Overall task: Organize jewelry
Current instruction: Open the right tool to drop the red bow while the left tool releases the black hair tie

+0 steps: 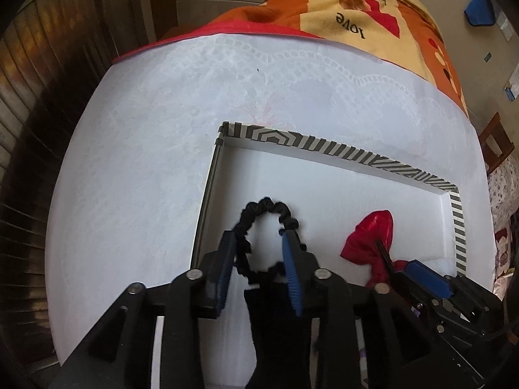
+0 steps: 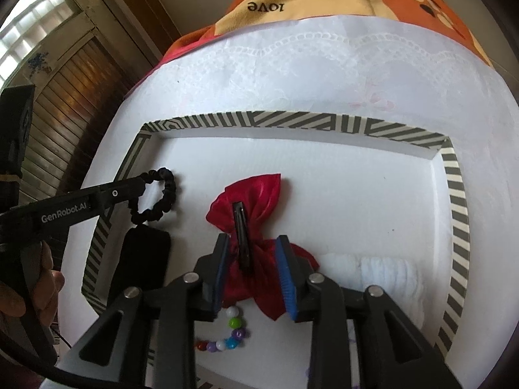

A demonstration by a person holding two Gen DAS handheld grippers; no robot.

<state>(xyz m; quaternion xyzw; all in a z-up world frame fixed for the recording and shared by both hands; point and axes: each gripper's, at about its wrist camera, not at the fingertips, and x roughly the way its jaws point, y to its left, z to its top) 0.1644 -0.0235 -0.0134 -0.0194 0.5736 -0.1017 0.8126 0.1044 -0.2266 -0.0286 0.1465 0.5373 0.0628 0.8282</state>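
Placing items in the striped box [image 2: 457,201], the left gripper [image 1: 259,243] stands open astride the black scrunchie [image 1: 266,206] and the right gripper [image 2: 253,246] part-open beside the red bow clip [image 2: 256,201], so both should next lift clear.

A shallow white cardboard tray [image 2: 457,201] has a rim striped dark grey and cream. In it lie a black ruffled fabric scrunchie [image 2: 167,194], a shiny red satin bow [image 2: 256,194] with a black clip, and beads [image 2: 233,334] in white, green, purple, blue and red. The lace-patterned cloth [image 1: 136,168] beneath is white.
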